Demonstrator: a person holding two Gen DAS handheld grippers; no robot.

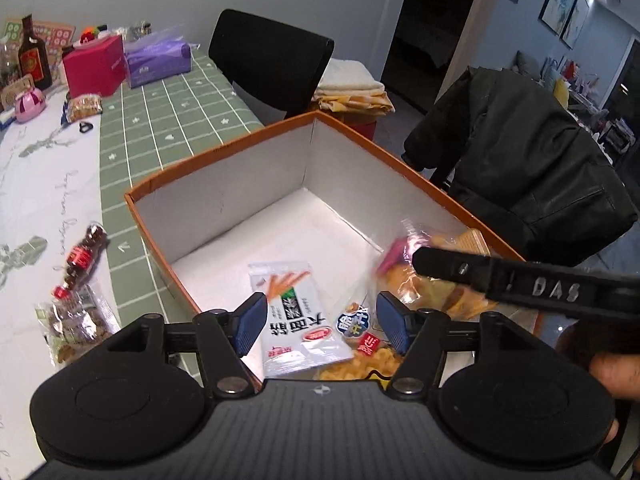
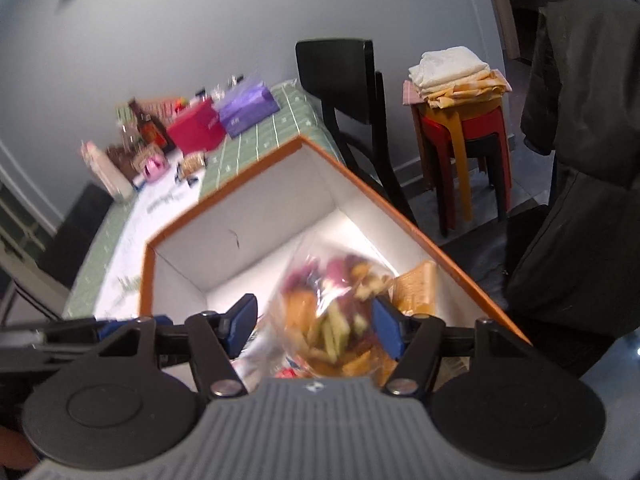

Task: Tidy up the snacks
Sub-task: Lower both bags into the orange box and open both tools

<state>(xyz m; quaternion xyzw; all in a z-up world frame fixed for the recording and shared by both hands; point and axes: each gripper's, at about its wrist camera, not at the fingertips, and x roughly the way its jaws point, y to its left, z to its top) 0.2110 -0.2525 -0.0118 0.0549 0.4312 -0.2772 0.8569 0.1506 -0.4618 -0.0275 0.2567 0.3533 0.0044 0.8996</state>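
Note:
An orange-rimmed box with white inner walls [image 1: 224, 208] stands at the table's near edge and also shows in the right wrist view [image 2: 248, 236]. Inside lie a white snack packet with orange sticks printed on it [image 1: 296, 316], a bag of yellow crisps [image 1: 360, 364] and a clear bag of mixed vegetable chips [image 1: 424, 284]. My left gripper [image 1: 322, 324] is open above the white packet. My right gripper [image 2: 314, 330] is open with the blurred vegetable chip bag [image 2: 332, 304] between its fingers, over the box. A wafer pack [image 2: 416, 292] leans on the box's right wall.
On the table left of the box lie a small cola bottle [image 1: 82, 260] and a bag of nuts [image 1: 76, 326]. Farther back stand a red box [image 1: 96, 66], a purple tissue pack [image 1: 158, 60] and a dark bottle [image 1: 34, 56]. A black chair [image 1: 272, 60] and a jacket-draped chair [image 1: 532, 168] stand beside the table.

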